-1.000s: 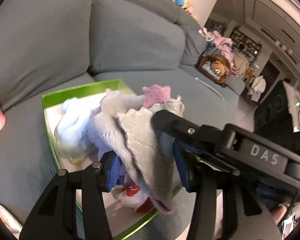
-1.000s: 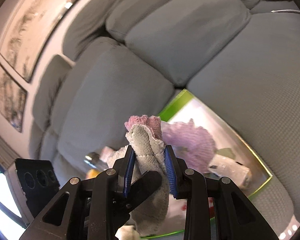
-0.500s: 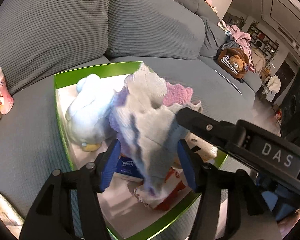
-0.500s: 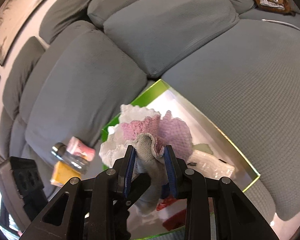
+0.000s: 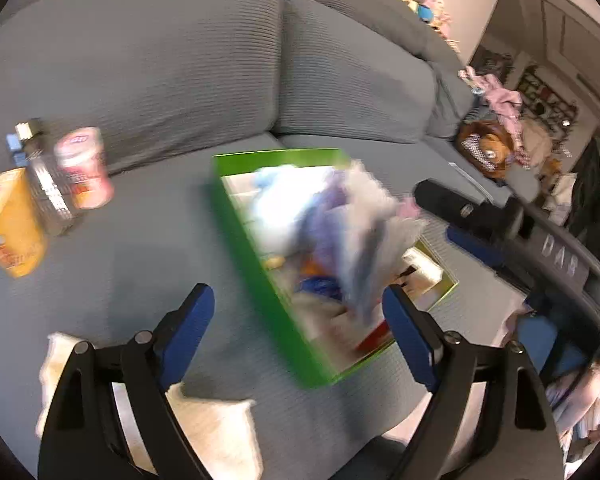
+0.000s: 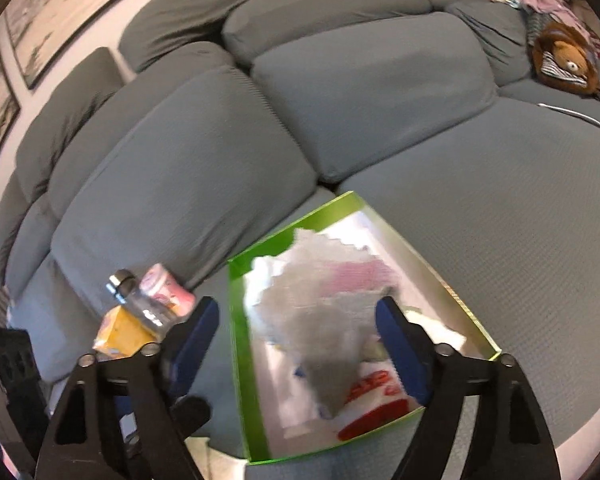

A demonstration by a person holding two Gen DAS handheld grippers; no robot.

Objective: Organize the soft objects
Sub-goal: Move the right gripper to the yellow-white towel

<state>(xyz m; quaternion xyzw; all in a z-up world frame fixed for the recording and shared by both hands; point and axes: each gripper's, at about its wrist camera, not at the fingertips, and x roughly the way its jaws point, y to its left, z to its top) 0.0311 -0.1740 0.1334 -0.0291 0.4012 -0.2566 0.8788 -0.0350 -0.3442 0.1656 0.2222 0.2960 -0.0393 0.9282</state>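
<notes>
Grey corduroy sofa (image 6: 380, 92), seat cushions as my work surface; framed pictures on the wall behind it.

Green box (image 5: 256, 276), open-topped, on the seat. Inside it, the grey scalloped cloth (image 6: 324, 320) lies heaped over a pink knit piece (image 6: 360, 274), a pale blue plush (image 5: 284, 204) and red-and-white packets (image 6: 376, 390); blur hides the finer detail.

Left gripper (image 5: 298, 316): jaws have just been opening and stand wide, holding nothing; I see the cloth between and beyond the pads, not pressed.

Right gripper (image 6: 296, 336): jaws likewise just opened wide, cloth released below them.

Beside the box: pink canister (image 5: 84, 174), dark bottle (image 5: 44, 184), yellow carton (image 5: 10, 222), grouped close together. White cloth (image 5: 212, 428) at the seat's near edge. Brown stuffed toy (image 6: 564, 60) well apart.
</notes>
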